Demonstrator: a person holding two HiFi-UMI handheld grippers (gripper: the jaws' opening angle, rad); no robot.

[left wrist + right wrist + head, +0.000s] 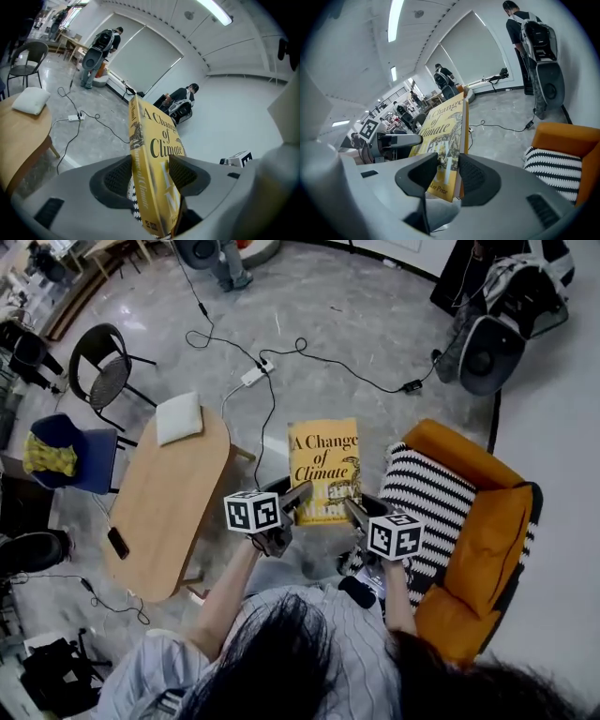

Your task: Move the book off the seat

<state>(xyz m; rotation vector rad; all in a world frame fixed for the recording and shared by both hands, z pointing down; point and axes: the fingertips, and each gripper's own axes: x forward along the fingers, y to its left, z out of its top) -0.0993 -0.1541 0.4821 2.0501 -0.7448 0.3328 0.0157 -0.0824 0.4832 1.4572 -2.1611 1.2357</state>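
Observation:
A yellow hardback book (323, 465) titled "A Change of Climate" hangs in the air over the floor, between the wooden table and the orange armchair (487, 521). My left gripper (298, 495) is shut on its lower left edge and my right gripper (354, 509) is shut on its lower right edge. In the left gripper view the book (157, 145) stands spine-on between the pads of the left gripper (152, 174). The right gripper view has the book's cover (440, 124) clamped in the right gripper (447, 171). A black-and-white striped cushion (427, 493) lies on the armchair seat.
The oval wooden table (169, 512) stands left of the book, with a white cushion (178, 418) and a phone (118, 543) on it. Black cables and a power strip (253, 377) lie on the floor beyond. A black wire chair (105, 367) and a blue chair (70, 454) stand far left.

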